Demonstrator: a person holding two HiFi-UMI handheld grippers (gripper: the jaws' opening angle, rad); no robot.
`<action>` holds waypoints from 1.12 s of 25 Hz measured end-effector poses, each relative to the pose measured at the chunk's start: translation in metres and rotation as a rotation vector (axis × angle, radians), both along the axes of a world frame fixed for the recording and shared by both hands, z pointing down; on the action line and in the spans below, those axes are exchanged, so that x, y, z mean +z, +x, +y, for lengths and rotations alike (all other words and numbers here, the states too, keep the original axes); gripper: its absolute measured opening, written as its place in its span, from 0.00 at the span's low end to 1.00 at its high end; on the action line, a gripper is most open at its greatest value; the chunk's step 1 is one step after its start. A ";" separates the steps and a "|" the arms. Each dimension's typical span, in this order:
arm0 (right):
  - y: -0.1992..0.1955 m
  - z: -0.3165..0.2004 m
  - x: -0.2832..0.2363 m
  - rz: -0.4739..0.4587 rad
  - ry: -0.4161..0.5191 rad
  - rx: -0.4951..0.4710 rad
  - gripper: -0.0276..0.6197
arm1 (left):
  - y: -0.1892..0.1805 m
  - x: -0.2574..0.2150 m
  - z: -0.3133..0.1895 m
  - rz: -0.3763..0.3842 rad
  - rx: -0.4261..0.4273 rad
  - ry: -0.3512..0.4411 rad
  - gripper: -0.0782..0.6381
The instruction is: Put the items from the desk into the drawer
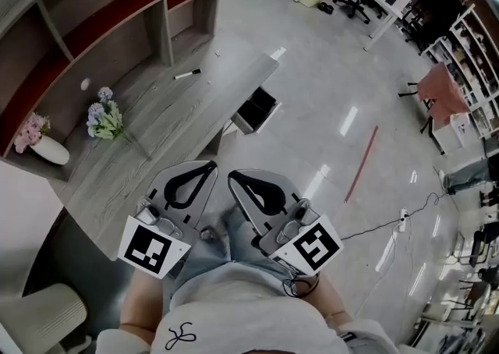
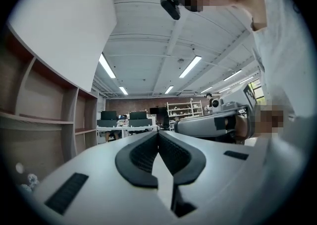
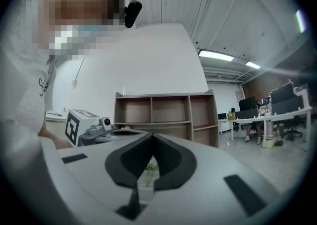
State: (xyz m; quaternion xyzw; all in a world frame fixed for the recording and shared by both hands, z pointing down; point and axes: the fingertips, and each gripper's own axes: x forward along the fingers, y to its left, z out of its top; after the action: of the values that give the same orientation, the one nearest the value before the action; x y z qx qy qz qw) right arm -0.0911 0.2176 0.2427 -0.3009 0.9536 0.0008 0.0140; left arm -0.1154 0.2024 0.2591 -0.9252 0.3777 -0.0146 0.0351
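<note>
A grey wooden desk (image 1: 156, 134) runs along the left of the head view. On it lie a black marker pen (image 1: 187, 74), a bunch of pale blue flowers (image 1: 104, 117), a white vase with pink flowers (image 1: 37, 142) and a small white ball (image 1: 85, 84). An open drawer (image 1: 257, 111) sticks out under the desk's far end. My left gripper (image 1: 210, 164) (image 2: 158, 133) and right gripper (image 1: 232, 175) (image 3: 151, 135) are held side by side close to my body, off the desk's near edge. Both are shut, with nothing between the jaws.
A brown shelf unit (image 1: 101, 17) stands behind the desk. A white chair (image 1: 39, 315) is at the lower left. On the shiny floor to the right are a red strip (image 1: 362, 161) and a cable with a power strip (image 1: 401, 220). Office desks and racks stand far back.
</note>
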 end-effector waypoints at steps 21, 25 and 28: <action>0.039 -0.180 -0.012 -0.026 0.033 -0.117 0.05 | 0.039 -0.013 -0.174 0.008 -0.109 0.027 0.12; 0.054 -0.204 -0.013 -0.032 0.038 -0.135 0.05 | 0.058 -0.017 -0.200 0.000 -0.119 0.042 0.12; 0.067 -0.218 -0.012 -0.038 0.041 -0.142 0.05 | 0.070 -0.020 -0.215 0.003 -0.131 0.056 0.12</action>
State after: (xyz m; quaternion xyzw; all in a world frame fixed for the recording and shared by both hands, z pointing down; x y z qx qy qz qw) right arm -0.0244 -0.0005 0.2310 -0.2319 0.9719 0.0136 0.0384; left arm -0.0451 -0.0129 0.2389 -0.8971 0.4377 -0.0050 0.0595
